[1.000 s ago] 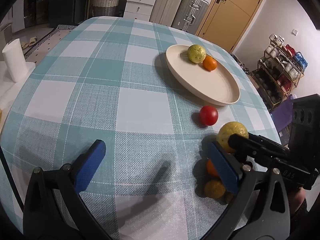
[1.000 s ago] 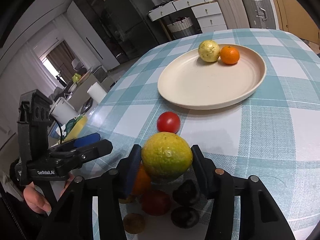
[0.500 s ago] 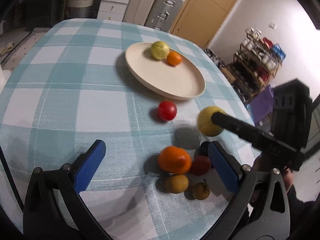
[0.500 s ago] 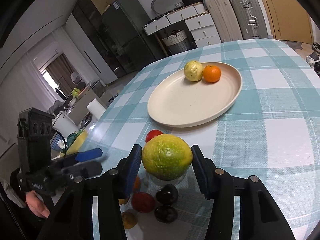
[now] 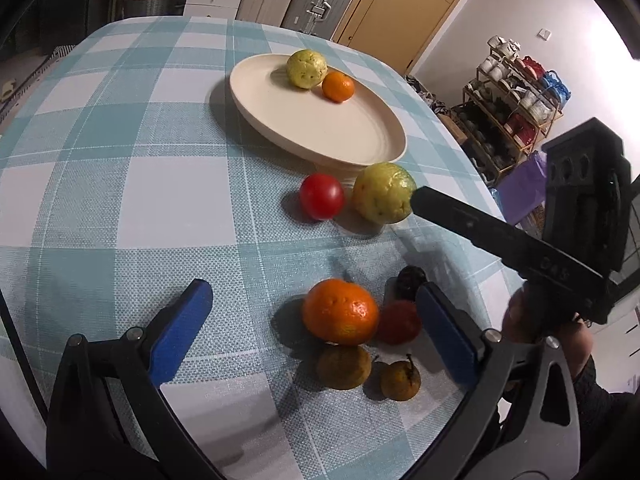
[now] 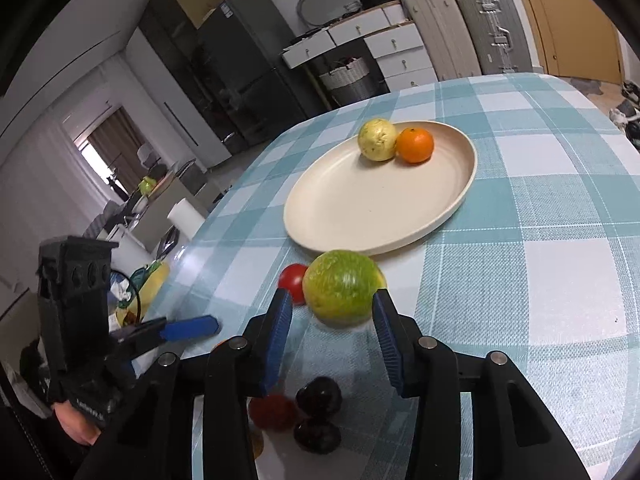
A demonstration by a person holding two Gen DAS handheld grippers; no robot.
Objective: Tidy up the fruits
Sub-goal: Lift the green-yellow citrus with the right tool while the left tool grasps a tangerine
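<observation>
A cream plate [image 5: 360,136] [image 6: 340,216] holds a pale yellow-green fruit [image 5: 306,68] [image 6: 377,139] and a small orange [image 5: 338,86] [image 6: 415,144]. My right gripper [image 6: 332,320] stands open; a large green-yellow fruit [image 6: 340,287] [image 5: 383,192] sits just past its fingertips, blurred, beside a red tomato [image 5: 321,196] [image 6: 293,278]. My left gripper [image 5: 312,320] is open over a big orange [image 5: 340,311], a dark red fruit [image 5: 400,322], two brownish fruits [image 5: 344,366] and a dark fruit [image 5: 410,278].
The table wears a teal checked cloth [image 5: 120,160]. Dark fruits [image 6: 318,396] lie under my right gripper. A shoe rack [image 5: 516,92] stands right, drawers and suitcases [image 6: 440,32] behind, a paper roll [image 6: 186,216] off the left edge.
My right gripper opened and let go of the green-yellow fruit near the tomato by the plate's front rim. My left gripper moved over the fruit pile.
</observation>
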